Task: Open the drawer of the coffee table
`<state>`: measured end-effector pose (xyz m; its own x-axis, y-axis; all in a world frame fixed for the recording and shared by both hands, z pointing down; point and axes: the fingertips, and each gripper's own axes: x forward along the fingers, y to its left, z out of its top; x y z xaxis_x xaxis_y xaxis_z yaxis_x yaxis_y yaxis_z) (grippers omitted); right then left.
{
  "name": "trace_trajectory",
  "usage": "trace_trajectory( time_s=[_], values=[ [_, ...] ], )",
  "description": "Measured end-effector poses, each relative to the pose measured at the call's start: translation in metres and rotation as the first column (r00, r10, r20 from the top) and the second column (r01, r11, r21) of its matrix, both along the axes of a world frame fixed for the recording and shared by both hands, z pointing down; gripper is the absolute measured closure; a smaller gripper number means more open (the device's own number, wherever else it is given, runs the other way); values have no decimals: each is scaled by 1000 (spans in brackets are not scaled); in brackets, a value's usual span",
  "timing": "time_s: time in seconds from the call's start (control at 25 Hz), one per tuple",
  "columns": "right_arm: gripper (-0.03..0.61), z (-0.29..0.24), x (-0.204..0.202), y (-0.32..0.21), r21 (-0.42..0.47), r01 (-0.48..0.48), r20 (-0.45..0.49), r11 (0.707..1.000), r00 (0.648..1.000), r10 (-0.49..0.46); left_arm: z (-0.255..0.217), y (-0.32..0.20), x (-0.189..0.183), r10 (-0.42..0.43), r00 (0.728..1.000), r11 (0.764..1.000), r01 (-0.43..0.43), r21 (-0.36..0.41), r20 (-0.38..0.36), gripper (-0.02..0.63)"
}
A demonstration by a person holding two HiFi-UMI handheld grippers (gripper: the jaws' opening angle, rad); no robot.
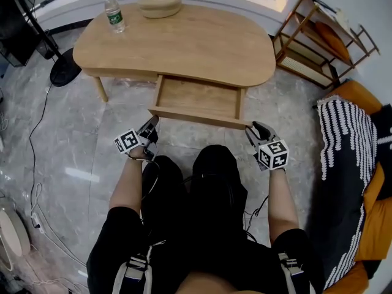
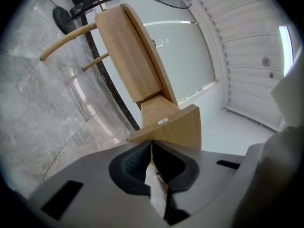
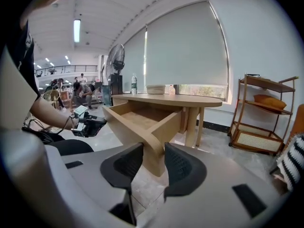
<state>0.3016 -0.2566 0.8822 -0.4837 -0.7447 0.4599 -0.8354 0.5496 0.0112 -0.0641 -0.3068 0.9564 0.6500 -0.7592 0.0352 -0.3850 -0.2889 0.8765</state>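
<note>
The light wooden coffee table (image 1: 196, 41) has its drawer (image 1: 199, 97) pulled well out towards me. My left gripper (image 1: 150, 127) is just off the drawer front's left corner. In the left gripper view its jaws (image 2: 152, 145) are pressed together with nothing between them, and the corner of the drawer front (image 2: 175, 127) lies just past the tips. My right gripper (image 1: 252, 130) is at the drawer front's right end. In the right gripper view the rounded end of the drawer front (image 3: 153, 144) fills the gap between its dark pads (image 3: 128, 163).
A water bottle (image 1: 114, 14) and a round wooden box (image 1: 160, 3) stand at the table's far edge. A wooden shelf rack (image 1: 318, 41) is at the right, with an orange seat and striped cloth (image 1: 349, 152) beside me. A fan base (image 1: 64, 72) and cables lie at the left.
</note>
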Motion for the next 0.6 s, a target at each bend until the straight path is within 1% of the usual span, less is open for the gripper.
trace_trajectory(
  time_s=[0.08,0.12,0.2,0.24,0.28,0.32,0.36,0.4,0.48,0.52,0.56,0.6],
  values=[
    [416,2,0,1,-4,-27,26,1000,999,27,1,1,-2,1,1000,1000,-1,-8,20,589],
    [414,2,0,2,-5,-41,37,999,998,42,2,3,-6,-9,999,1000,9,-13,51,589],
    [416,-3,-1,5,6,-67,52,998,996,67,4,7,-16,-35,987,999,38,-13,158,589],
    [419,-9,-1,7,20,-80,63,997,995,78,2,10,-21,-47,972,999,50,-6,232,589],
    [439,-17,-1,10,37,-92,76,995,993,89,0,14,-24,-56,948,998,57,7,313,589],
    [453,-26,-1,12,58,-104,93,993,991,98,-5,17,-26,-63,915,998,57,27,398,589],
    [465,-36,-2,14,81,-115,110,990,988,106,-12,20,-28,-72,873,997,53,54,482,589],
    [485,-46,-4,16,106,-127,128,986,985,114,-22,23,-29,-87,823,995,45,87,561,589],
    [524,-70,-10,17,159,-158,165,975,977,132,-49,28,-31,-130,709,987,24,162,693,589],
    [545,-82,-13,16,185,-178,184,967,972,143,-64,30,-30,-154,656,981,11,194,739,589],
    [566,-95,-17,15,209,-198,203,958,967,156,-80,31,-27,-173,614,976,1,219,770,589],
    [566,-107,-21,12,227,-218,218,949,961,168,-95,31,-24,-188,582,972,-7,236,791,589]
  ],
)
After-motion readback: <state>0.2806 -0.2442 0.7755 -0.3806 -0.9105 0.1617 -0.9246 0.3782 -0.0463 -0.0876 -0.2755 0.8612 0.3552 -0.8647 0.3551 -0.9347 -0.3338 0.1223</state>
